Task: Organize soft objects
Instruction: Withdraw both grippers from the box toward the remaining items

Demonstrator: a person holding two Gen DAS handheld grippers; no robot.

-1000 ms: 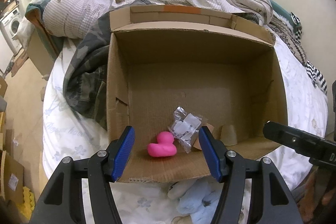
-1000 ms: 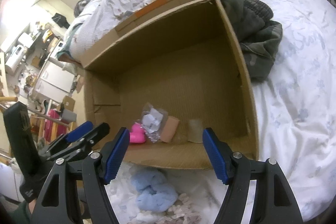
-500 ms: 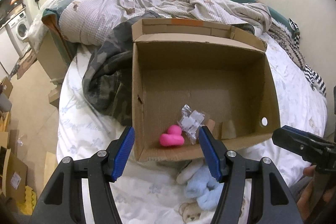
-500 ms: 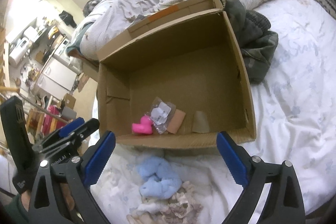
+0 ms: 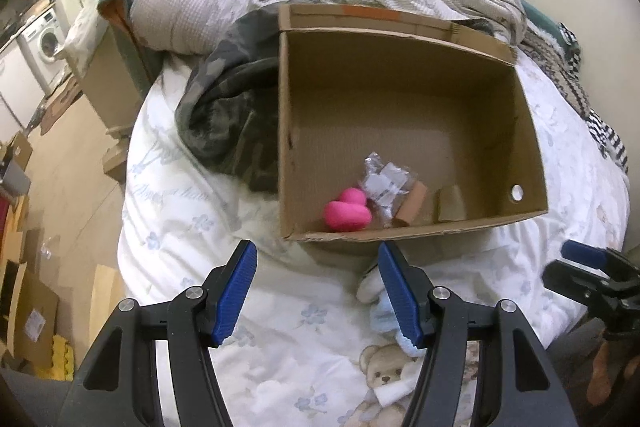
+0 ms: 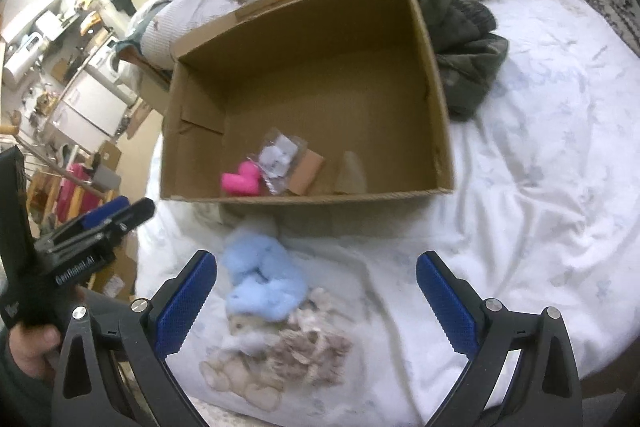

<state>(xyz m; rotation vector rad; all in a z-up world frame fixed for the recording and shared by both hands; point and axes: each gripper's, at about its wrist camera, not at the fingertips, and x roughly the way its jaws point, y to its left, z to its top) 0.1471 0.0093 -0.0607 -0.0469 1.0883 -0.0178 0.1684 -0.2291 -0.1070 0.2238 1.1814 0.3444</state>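
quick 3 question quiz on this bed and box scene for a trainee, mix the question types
1. True or false: the pink duck lies inside the cardboard box.
2. Multiple choice: the blue plush is A) in the box, B) on the bed in front of the box, C) held by the right tool.
3. Fill in: both the right tool and the left tool are ____ and hold nothing.

Key: 1 true; 2 B; 3 open

A: what's in the box [image 6: 434,75] rn?
B: open cardboard, sits on the bed. Pink duck [image 5: 347,211] near front wall, on its side, crinkly bag [image 5: 383,183] touching it.
A: rest?
B: blue plush [image 6: 262,283] + beige bear [image 6: 280,359] piled on the sheet just outside the front wall.
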